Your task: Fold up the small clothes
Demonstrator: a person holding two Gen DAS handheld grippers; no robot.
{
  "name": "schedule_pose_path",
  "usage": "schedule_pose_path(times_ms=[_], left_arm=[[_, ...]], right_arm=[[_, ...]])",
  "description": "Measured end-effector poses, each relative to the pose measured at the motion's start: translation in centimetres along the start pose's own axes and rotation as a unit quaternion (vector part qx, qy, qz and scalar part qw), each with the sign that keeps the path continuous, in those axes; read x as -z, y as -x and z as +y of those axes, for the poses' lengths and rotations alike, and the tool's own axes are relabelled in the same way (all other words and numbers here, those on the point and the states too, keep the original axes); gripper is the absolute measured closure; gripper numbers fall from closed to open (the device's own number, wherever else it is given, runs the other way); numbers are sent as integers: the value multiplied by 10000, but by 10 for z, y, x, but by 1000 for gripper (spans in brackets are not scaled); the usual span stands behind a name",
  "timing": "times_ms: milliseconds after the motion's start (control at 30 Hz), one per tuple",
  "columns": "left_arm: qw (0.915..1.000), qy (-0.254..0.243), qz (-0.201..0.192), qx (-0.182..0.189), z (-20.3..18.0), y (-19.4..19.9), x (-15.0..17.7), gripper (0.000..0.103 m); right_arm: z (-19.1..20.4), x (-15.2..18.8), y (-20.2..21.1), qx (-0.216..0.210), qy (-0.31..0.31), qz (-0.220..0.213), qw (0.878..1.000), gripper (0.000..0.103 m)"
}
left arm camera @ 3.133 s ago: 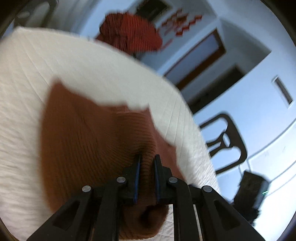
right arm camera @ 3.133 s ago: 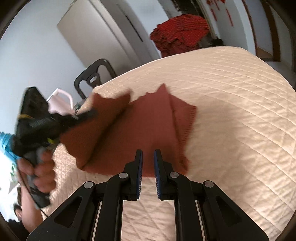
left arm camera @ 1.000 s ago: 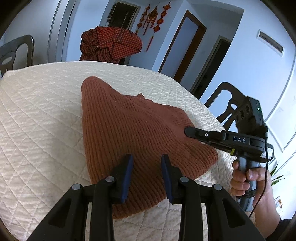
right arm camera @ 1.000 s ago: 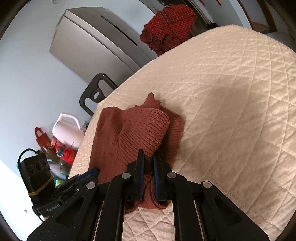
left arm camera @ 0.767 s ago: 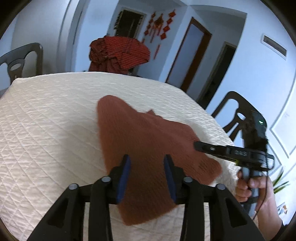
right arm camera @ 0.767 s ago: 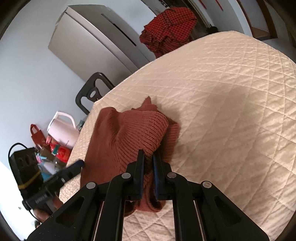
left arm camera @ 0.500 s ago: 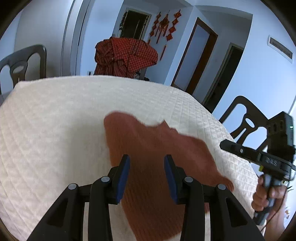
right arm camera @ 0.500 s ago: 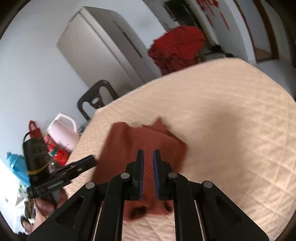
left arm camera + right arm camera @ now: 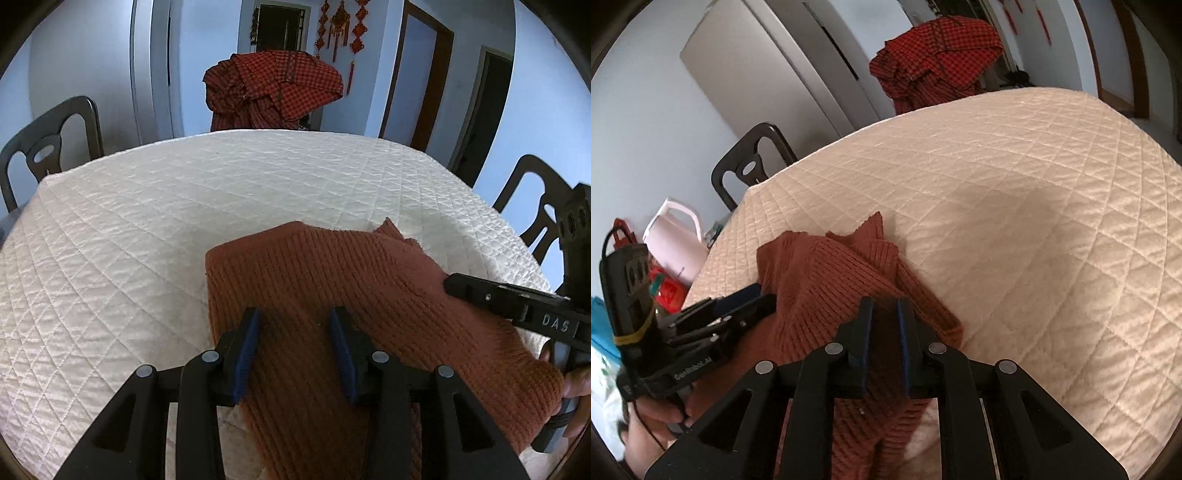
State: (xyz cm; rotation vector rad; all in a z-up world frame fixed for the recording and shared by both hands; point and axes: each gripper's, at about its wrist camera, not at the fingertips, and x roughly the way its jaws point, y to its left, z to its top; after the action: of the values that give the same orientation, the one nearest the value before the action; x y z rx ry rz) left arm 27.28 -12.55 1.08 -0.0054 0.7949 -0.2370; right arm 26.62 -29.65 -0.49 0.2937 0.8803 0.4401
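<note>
Sweater (image 9: 827, 288) pinched in right tool (image 9: 884, 314).

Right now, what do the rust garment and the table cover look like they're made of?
Rust garment: ribbed knit, probably wool or acrylic; parallel ribs and a fuzzy matte edge show. Table cover: cream quilted fabric with a slight sheen; stitched diamond grid and puffy cells, fibre unclear.

Checked red cloth (image 9: 275, 86), dark chairs (image 9: 48, 138).
</note>
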Motion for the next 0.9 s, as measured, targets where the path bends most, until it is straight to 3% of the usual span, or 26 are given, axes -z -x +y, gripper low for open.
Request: schedule_pose_path(times_ms=[267,400,633,900], left_arm=[[9997,-81,-8,-231,-2,-1,-7,59],[9992,-127,-140,-365,-9,21,-4,59],[9980,-214,-389,-454,-17,56,5,59],[9970,-270,-416,-597,-18,79,32,59]], right_arm=[[2,0,4,128,31,-66,9999,90],[17,7,23,358,213,-292,9987,88],[55,21,62,278,885,-546,9942,88],[73,58,72,322,1499,-192,9880,95]])
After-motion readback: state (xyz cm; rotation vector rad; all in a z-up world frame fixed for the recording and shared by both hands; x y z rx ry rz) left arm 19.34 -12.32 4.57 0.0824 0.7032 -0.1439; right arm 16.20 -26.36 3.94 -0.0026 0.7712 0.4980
